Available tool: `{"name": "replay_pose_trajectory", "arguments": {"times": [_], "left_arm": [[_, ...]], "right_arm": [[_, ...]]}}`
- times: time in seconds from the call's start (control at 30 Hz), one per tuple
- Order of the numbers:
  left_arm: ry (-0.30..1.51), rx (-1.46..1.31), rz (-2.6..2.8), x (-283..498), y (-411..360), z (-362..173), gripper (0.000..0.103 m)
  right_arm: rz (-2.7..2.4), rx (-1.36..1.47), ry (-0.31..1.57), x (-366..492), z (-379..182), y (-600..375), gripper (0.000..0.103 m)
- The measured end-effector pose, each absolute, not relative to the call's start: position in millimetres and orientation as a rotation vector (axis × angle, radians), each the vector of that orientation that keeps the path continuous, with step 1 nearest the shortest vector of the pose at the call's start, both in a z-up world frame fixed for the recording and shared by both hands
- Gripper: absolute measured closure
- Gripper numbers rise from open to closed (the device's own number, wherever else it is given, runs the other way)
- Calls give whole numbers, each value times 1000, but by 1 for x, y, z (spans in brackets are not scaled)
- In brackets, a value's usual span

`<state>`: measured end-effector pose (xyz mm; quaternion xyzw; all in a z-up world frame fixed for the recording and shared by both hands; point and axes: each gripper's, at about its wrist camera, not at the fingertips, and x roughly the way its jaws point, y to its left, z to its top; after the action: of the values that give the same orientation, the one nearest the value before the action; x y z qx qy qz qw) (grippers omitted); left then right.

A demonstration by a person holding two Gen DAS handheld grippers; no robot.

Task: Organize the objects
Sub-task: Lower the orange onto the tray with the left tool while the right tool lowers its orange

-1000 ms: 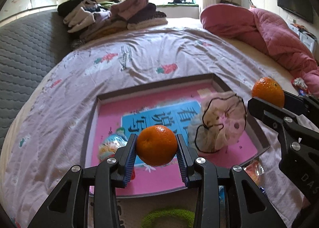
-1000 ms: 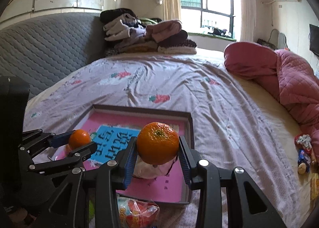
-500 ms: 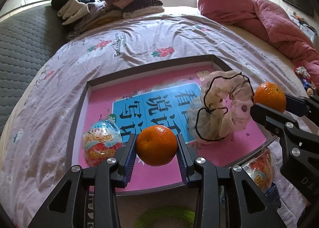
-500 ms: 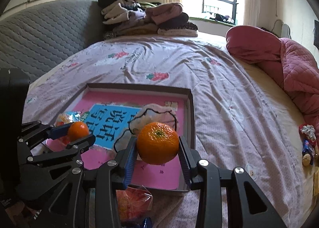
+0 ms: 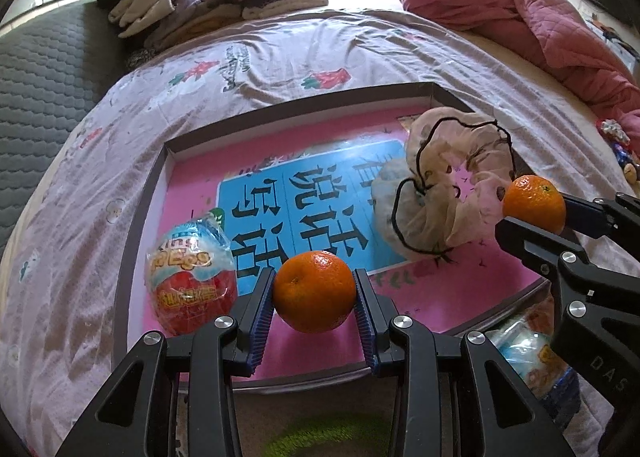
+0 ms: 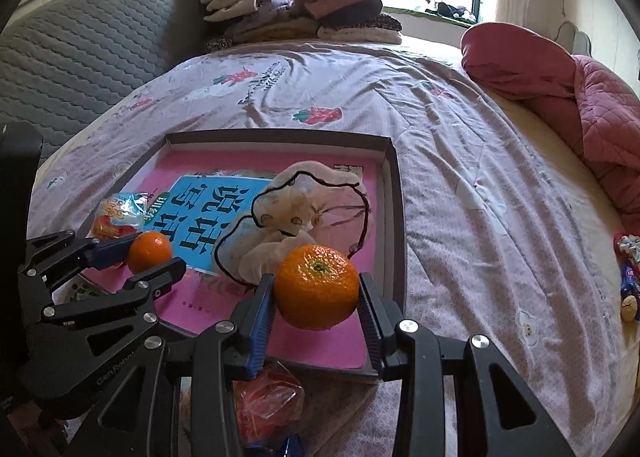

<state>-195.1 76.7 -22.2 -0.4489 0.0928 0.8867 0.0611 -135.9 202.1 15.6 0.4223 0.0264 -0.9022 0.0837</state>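
Tangerines (image 5: 314,291) (image 6: 317,286) — bright orange, dimpled — held in both jaws over pink tray (image 5: 200,161).

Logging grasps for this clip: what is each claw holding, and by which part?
Left claw pinches a round orange tangerine across its sides; right claw pinches a second round orange tangerine the same way.

Glossy plastic egg wrapper (image 5: 191,273), sheer cloth scrunchie (image 5: 448,193)

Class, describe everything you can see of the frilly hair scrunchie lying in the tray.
The hair scrunchie is a puffy ring of sheer cream fabric with small dark dots and a wavy black-trimmed edge. It lies crumpled on the pink base of the shallow tray, toward its right side, overlapping the blue printed panel. Neither gripper visibly touches it.
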Motion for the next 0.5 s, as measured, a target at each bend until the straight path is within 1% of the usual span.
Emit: {"name": "replay_pose_trajectory", "arguments": {"times": [0.5], "left_arm": [[247,-1355,2667,-203,73,-28,64]], "right_arm": [[-2655,1332,114,-150,-2,194,63]]}}
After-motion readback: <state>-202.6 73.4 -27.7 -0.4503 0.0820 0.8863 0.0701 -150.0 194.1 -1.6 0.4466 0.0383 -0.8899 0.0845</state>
